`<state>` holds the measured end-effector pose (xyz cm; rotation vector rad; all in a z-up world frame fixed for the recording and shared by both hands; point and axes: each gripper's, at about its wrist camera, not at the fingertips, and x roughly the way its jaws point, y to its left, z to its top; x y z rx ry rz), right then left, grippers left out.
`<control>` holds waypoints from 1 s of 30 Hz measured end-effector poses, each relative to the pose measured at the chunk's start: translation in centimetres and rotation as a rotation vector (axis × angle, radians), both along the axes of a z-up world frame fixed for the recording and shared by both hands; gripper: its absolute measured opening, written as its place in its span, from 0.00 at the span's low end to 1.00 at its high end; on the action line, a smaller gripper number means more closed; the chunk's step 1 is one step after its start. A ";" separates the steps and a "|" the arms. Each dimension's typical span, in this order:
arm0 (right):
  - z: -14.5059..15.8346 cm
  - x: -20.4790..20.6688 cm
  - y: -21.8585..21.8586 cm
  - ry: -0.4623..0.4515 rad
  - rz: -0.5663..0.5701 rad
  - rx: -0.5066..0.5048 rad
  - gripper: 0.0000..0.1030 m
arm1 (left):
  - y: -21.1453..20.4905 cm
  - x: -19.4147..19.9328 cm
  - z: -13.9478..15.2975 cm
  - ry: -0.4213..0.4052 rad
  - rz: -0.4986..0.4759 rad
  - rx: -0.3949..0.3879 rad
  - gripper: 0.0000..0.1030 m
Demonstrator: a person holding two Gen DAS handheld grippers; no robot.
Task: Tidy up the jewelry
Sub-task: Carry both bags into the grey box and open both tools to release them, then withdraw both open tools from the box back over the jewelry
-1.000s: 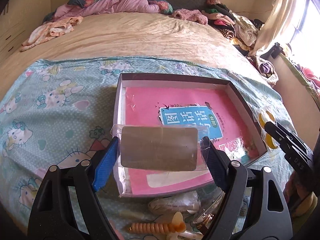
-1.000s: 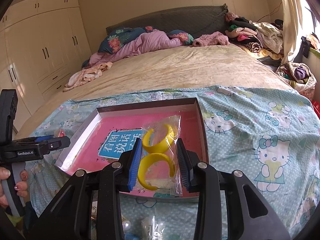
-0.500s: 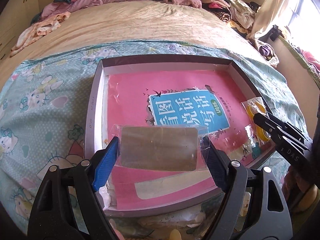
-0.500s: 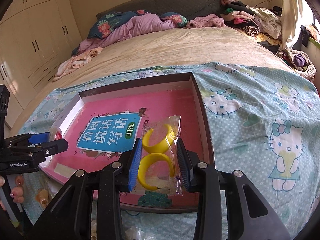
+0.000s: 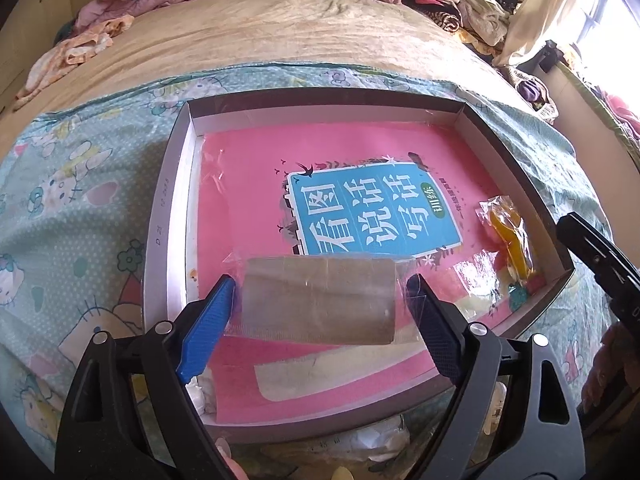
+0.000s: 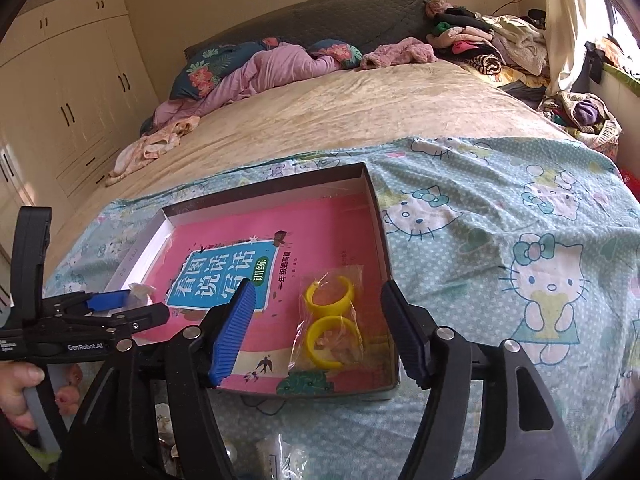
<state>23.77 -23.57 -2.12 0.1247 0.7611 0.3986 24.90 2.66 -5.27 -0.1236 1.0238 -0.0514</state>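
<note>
A shallow box (image 5: pixel 168 216) lined with a pink booklet (image 5: pixel 360 160) lies on the Hello Kitty sheet. My left gripper (image 5: pixel 322 308) is shut on a clear packet with a brown card (image 5: pixel 320 300), held over the box's near left part. My right gripper (image 6: pixel 324 328) is open, its fingers either side of a clear bag of yellow rings (image 6: pixel 330 320) that lies in the box's (image 6: pixel 378 216) near right corner. That bag also shows in the left wrist view (image 5: pixel 508 236). The left gripper shows in the right wrist view (image 6: pixel 116 304).
More small packets and trinkets (image 5: pixel 360 444) lie on the sheet in front of the box. The Hello Kitty sheet (image 6: pixel 520 248) covers the near bed. Pillows and clothes (image 6: pixel 280 64) pile at the far end, wardrobes (image 6: pixel 60 92) stand at left.
My right gripper has opened and let go of the yellow-ring bag, which now lies in the box. My left gripper has carried the brown-card packet forward over the box.
</note>
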 end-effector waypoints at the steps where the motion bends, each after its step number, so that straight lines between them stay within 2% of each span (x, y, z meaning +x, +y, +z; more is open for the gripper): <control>1: 0.2 -0.2 -0.3 -0.001 -0.003 0.006 0.65 | 0.0 -0.1 0.0 0.001 0.000 -0.001 0.80; 9: 2.2 -2.3 -2.1 -0.031 -0.034 0.040 0.74 | 0.2 -1.3 2.1 -0.043 0.001 -0.021 0.83; 22: 5.4 -5.8 -2.5 -0.094 -0.015 0.051 0.74 | 1.9 -5.0 8.3 -0.187 0.053 -0.037 0.91; 30: 6.5 -7.7 -1.8 -0.112 0.017 0.048 0.74 | 2.5 -7.5 9.3 -0.214 0.065 -0.048 0.91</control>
